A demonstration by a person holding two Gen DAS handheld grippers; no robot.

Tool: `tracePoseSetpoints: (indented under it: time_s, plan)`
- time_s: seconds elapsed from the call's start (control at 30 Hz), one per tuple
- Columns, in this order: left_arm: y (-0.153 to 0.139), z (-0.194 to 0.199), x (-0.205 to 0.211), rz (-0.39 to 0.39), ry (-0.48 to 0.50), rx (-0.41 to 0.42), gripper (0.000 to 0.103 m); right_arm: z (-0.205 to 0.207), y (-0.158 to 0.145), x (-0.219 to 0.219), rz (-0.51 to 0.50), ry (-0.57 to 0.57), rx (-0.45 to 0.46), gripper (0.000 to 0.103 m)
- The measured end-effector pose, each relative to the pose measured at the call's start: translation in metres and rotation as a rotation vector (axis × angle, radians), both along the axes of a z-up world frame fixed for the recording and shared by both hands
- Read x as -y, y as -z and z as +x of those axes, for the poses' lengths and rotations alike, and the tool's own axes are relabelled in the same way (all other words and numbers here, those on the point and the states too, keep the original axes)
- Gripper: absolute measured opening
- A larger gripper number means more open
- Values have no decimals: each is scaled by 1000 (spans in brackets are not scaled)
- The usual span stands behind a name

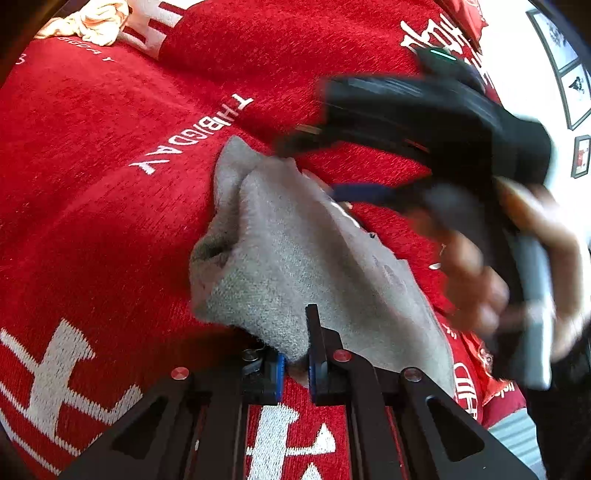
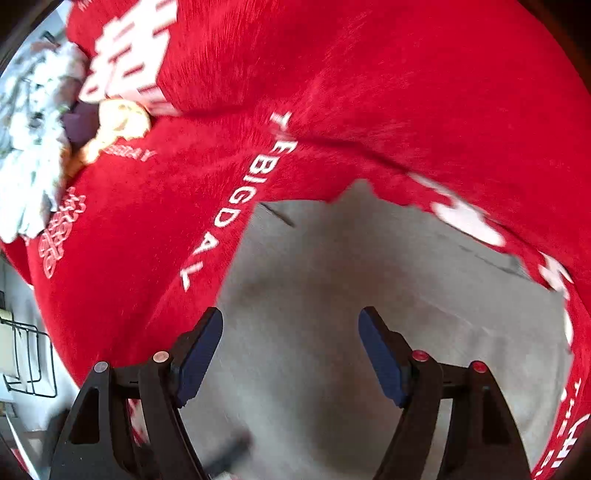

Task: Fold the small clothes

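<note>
Left wrist view. The left gripper (image 1: 295, 363) is closed on the near edge of a grey garment (image 1: 295, 254), its blue pads pinching a small bunch of cloth. The garment lies on a red cover (image 1: 110, 155) with white lettering, rumpled, one fold standing up into an open tube on the side away from the right gripper. The right gripper (image 1: 317, 168), blurred, hangs over the garment's far end, held by a hand (image 1: 491, 273); whether its tips touch the cloth cannot be told here. A pale bundle (image 1: 92, 22) lies near the cover's far edge, well apart.

Right wrist view. The right gripper (image 2: 291, 350) points steeply down with its jaws wide apart and nothing between the pads (image 2: 201, 354). The garment (image 2: 369, 295) fills the space beneath and between them, spread fairly flat on the cover (image 2: 369, 92). The bundle (image 2: 118, 125) sits toward the cover's edge, beside patterned cloth (image 2: 29, 155).

Handling. The garment appears to be a thin, light knit: limp, with no stiffness, likely to sag from any single pinch and to drag on the napped cover. It is not fragile. A hold on an edge or corner opposite the left gripper's pinch would let the cloth be pulled taut before folding; a pinch in mid-panel would likely only bunch it.
</note>
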State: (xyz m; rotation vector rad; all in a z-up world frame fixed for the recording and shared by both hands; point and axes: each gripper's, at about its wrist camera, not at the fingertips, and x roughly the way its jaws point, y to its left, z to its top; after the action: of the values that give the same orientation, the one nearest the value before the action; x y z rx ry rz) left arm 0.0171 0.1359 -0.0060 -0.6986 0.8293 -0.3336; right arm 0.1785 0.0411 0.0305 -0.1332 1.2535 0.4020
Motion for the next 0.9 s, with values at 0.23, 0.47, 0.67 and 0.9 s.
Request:
tracePoseSetpoints:
  time_s: [0.23, 0.47, 0.67, 0.9]
  plan:
    - [-8, -1, 7, 61, 25, 60, 10, 40, 47, -58, -142, 38, -99, 85]
    - [-6, 3, 7, 35, 39, 49, 10, 34, 72, -100, -372, -34, -76, 97]
    - [-8, 2, 8, 62, 42, 43, 10, 37, 52, -81, -315, -21, -49, 20]
    - [-12, -8, 11, 115, 41, 51, 9, 35, 29, -36, -36, 3, -51, 17]
